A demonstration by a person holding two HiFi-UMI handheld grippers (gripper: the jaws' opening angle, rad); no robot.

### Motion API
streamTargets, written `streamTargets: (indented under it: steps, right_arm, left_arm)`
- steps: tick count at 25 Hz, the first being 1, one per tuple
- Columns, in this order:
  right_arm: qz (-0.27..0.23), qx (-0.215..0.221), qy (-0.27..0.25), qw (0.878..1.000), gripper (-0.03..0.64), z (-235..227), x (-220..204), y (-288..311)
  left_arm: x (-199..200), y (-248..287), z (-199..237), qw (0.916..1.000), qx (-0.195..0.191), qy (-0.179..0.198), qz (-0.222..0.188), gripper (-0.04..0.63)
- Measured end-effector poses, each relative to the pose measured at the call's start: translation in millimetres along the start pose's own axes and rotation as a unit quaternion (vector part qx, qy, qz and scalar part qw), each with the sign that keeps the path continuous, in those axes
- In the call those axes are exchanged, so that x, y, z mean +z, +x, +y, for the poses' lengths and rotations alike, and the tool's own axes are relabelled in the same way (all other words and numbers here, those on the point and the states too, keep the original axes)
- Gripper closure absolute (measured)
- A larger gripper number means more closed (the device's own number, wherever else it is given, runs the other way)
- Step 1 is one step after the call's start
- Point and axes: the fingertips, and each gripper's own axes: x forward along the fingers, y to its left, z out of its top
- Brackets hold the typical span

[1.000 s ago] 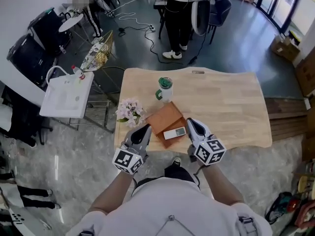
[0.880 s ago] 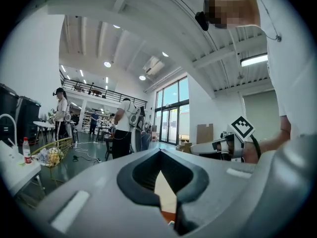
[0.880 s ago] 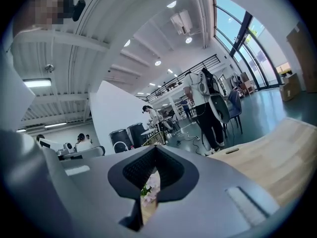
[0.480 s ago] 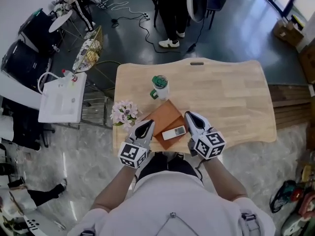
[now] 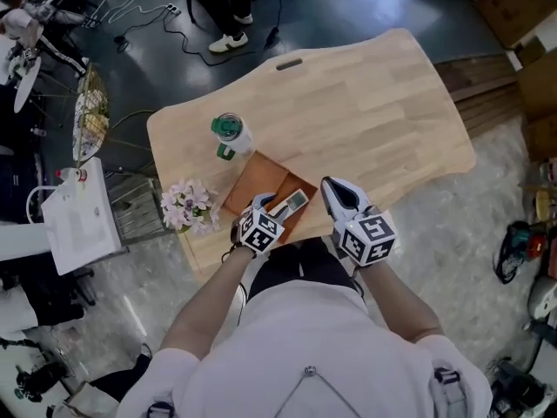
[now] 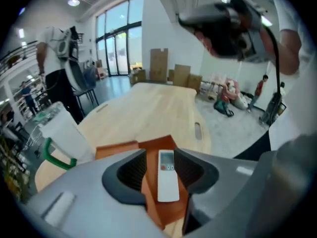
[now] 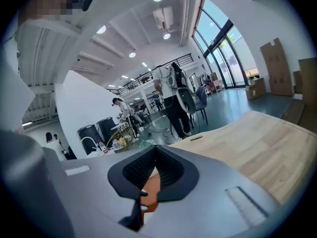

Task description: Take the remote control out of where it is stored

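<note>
The white remote control [image 5: 291, 203] [image 6: 167, 175] lies flat on a brown leather tray [image 5: 258, 178] [image 6: 166, 208] near the table's front edge. My left gripper [image 5: 268, 207] [image 6: 159, 152] is open and low over the tray. The remote's near end shows in the gap between its jaws; I cannot tell whether the pads touch it. My right gripper [image 5: 330, 185] [image 7: 156, 149] hovers just right of the tray, its jaws closed together with nothing between them. A corner of the tray [image 7: 151, 196] shows below it.
A white cup with a green lid [image 5: 229, 134] [image 6: 63, 135] stands behind the tray. A pink flower bunch [image 5: 186, 205] sits at the table's [image 5: 365, 111] left front corner. A white side stand [image 5: 77, 225] is left of the table. People stand beyond it.
My left gripper has moved right from the tray's left edge onto the tray, now around the remote. The right gripper stayed beside the tray. The head view has swung and tilted.
</note>
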Motion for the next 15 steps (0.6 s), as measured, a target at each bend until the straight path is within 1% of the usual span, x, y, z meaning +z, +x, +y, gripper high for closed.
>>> streamTargets:
  steps: [2, 5, 7, 11, 12, 15]
  right_arm:
    - [-0.002, -0.021, 0.006, 1.000, 0.589, -9, -6, -5]
    - [-0.001, -0.052, 0.018, 0.998, 0.589, -22, -19, -16]
    - [0.004, -0.070, 0.026, 0.997, 0.589, -32, -27, -23]
    - [0.011, -0.098, 0.040, 0.994, 0.589, -46, -41, -33]
    - [0.012, -0.102, 0.041, 0.994, 0.589, -48, -43, -34]
    - [0.014, -0.113, 0.044, 0.993, 0.589, -53, -49, -37]
  left_arm:
    - [-27, 32, -11, 0.9978, -0.028, 0.029, 0.052, 0.408]
    - [-58, 61, -23, 0.9923, -0.052, 0.041, 0.105, 0.393]
    - [-71, 74, -26, 0.9887, -0.053, 0.046, 0.132, 0.388]
    - [-90, 92, -29, 0.9795, -0.057, 0.074, 0.179, 0.344]
    - [-92, 95, -29, 0.9773, -0.057, 0.083, 0.187, 0.334]
    - [-96, 101, -29, 0.9697, -0.049, 0.114, 0.210, 0.334]
